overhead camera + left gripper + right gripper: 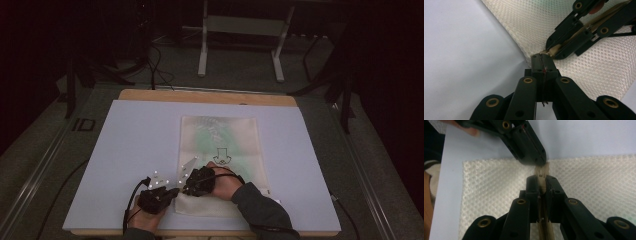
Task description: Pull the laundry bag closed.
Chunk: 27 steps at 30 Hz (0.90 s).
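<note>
A cream mesh bag (220, 135) (529, 22) (599, 177) lies flat on the pale lilac mat (130, 150), with a beige zipper along its left edge. In the high view both grippers meet at the bag's near left edge. My right gripper (186, 188) (541, 178) (551, 50) is shut on the beige zipper pull (541, 172). My left gripper (176, 191) (541, 57) (542, 161) comes from the mat side. Its jaws are shut on the bag's edge at the zipper's end, tip to tip with the right gripper.
The mat covers a wooden table (200, 96). A black arrow outline (220, 156) and a green print mark the bag's middle. Beyond the table stand white frame legs (202, 55) and floor cables (157, 70). Bare mat lies left of and beyond the bag.
</note>
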Each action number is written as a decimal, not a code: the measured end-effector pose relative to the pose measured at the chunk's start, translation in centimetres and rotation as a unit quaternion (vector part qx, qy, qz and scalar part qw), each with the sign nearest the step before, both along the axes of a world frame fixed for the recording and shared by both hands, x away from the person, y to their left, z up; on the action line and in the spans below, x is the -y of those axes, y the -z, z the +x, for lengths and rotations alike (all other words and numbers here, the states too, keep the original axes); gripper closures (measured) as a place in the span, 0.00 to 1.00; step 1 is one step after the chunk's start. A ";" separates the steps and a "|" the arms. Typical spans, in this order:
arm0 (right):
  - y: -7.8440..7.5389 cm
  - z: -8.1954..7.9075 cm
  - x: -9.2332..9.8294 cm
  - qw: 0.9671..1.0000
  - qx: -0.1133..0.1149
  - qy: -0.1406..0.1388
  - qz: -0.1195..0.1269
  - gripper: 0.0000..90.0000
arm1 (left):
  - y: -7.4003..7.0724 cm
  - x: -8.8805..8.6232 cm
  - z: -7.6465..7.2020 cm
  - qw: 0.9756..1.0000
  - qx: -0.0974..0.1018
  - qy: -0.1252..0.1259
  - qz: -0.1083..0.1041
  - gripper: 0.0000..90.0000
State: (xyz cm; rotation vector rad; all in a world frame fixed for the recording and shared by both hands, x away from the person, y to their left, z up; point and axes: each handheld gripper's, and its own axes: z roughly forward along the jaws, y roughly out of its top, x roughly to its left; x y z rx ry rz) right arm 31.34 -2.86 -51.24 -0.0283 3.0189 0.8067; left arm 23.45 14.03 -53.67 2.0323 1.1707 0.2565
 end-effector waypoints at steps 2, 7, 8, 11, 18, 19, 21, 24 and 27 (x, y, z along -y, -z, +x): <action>-0.1 0.0 0.2 1.000 0.000 0.001 -0.001 0.91 | 0.0 0.0 0.0 1.000 -0.001 0.000 0.000 1.00; 0.1 0.0 1.0 1.000 -0.007 0.010 0.004 0.91 | 0.1 -0.4 0.2 1.000 0.001 0.013 -0.010 1.00; 0.1 0.0 1.0 1.000 -0.007 0.010 0.004 0.91 | 0.1 -0.4 0.2 1.000 0.001 0.013 -0.010 1.00; 0.0 -0.1 0.8 1.000 -0.002 0.006 -0.002 0.91 | 0.1 -0.9 0.5 0.999 -0.002 0.031 -0.030 0.99; 0.1 0.0 0.9 1.000 -0.004 0.006 0.001 0.91 | -0.1 -0.7 1.2 0.998 0.016 0.040 -0.046 0.94; 0.1 0.0 0.9 1.000 -0.004 0.006 0.001 0.91 | -0.2 -0.6 1.3 0.998 0.022 0.041 -0.045 0.94; 0.1 0.0 0.9 1.000 -0.005 0.006 0.001 0.91 | -0.1 -0.3 1.7 0.998 0.021 0.041 -0.037 0.93; 0.1 0.0 0.9 1.000 -0.007 0.008 0.001 0.91 | 0.0 -0.3 2.0 0.999 0.019 0.035 -0.036 0.96; 0.1 0.0 0.8 1.000 -0.007 0.008 0.002 0.91 | 0.2 -0.3 2.1 0.999 0.019 0.037 -0.031 0.98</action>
